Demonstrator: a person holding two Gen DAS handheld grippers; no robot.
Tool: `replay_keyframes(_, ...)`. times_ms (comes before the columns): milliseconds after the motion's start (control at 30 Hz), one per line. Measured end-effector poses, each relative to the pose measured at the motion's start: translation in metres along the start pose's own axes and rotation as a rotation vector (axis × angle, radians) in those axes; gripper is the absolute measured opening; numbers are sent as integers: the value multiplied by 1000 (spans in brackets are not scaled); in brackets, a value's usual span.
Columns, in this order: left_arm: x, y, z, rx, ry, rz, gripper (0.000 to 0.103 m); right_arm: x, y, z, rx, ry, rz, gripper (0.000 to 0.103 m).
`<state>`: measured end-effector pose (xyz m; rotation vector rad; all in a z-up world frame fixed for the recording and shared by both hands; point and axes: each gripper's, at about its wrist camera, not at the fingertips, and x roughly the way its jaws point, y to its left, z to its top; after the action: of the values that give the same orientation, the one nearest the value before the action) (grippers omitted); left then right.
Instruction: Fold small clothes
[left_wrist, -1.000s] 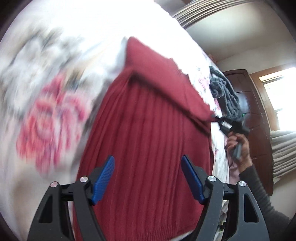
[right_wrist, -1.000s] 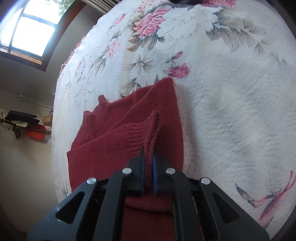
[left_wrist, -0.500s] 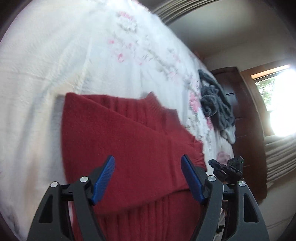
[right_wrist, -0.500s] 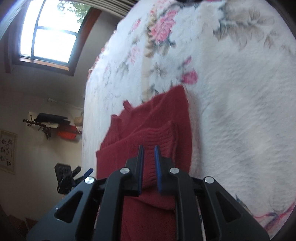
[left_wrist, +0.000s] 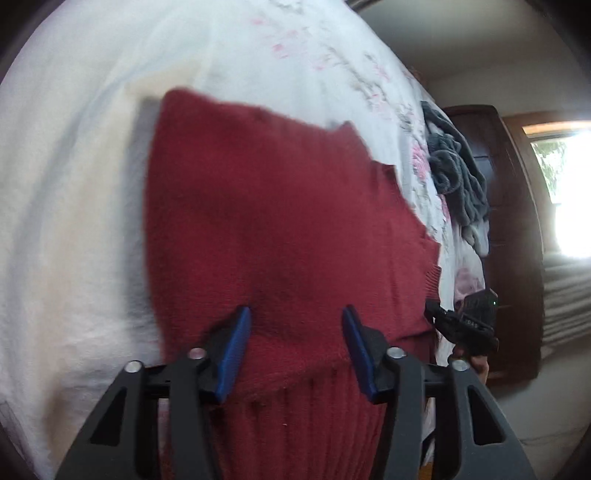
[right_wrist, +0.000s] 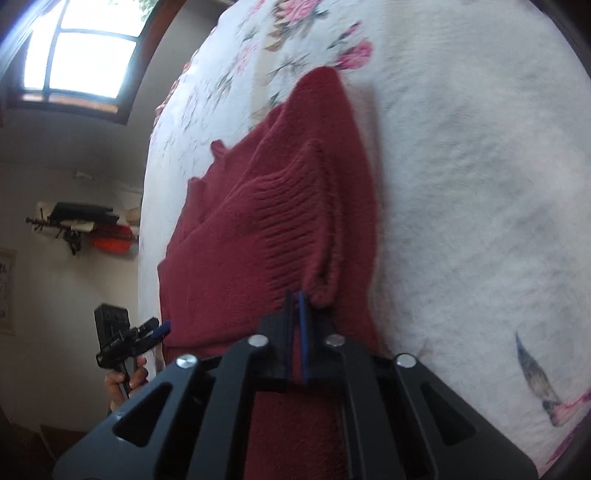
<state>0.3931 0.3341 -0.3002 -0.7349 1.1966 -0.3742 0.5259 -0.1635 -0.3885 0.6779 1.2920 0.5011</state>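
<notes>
A: Where do our tongs stand?

B: Our left tongs (left_wrist: 295, 345) are spread wide with nothing between the jaws, low over the near part of the sweater (left_wrist: 266, 229). Our right tongs (right_wrist: 296, 325) look pressed together. A ribbed cuff (right_wrist: 321, 291) bunches right at their tips, but we cannot tell whether it is pinched or only touching.

A: And the sweater?

B: It lies flat on the bed (left_wrist: 66, 221), near the edge where we stand, partly folded, a sleeve laid across the body. Its long axis runs from our tongs away toward the collar (right_wrist: 218, 147), which points to the far side of the bed.

A: Which of our hands is nearer the next fold?

B: We judge the left: its open jaws straddle the near fold edge, so lifting that edge toward the collar would be its job. A grey heap (left_wrist: 458, 177) sits well apart, toward the bed's far edge.
</notes>
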Motion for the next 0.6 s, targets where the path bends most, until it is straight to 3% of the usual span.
replay_keyframes(33, -9, -6, -3, 10, -17, -3, 52, -6, 4, -3, 12, -15, 12, 13)
replay_keyframes(100, -26, -21, -17, 46, -35, -49, 58, -24, 18, -19, -12, -31, 61, 23)
replay_keyframes(167, -41, -26, -49, 59, -10, -113, 64, -35, 27, -44, -34, -7, 89, 23)
replay_keyframes(300, -46, -19, -126, 55, 97, -162, 67, -30, 32, -138, -77, 171, 132, 23)
replay_keyframes(400, -39, 7, -196, -23, 168, -140, 67, -21, 22, -201, -69, 267, 120, 23)
replay_keyframes(433, -36, 14, -211, -47, 179, -126, 67, -19, 13, -219, -36, 291, 113, 28)
replay_keyframes(467, -35, 20, -226, -65, 180, -94, 67, -18, 7, -227, -22, 311, 101, 30)
replay_keyframes(500, -40, 26, -242, -75, 169, -83, 67, -19, -1, -241, -16, 319, 58, 26)
replay_keyframes(600, -64, 38, -272, -123, 158, -88, 67, -39, -12, -262, 31, 328, 35, 27)
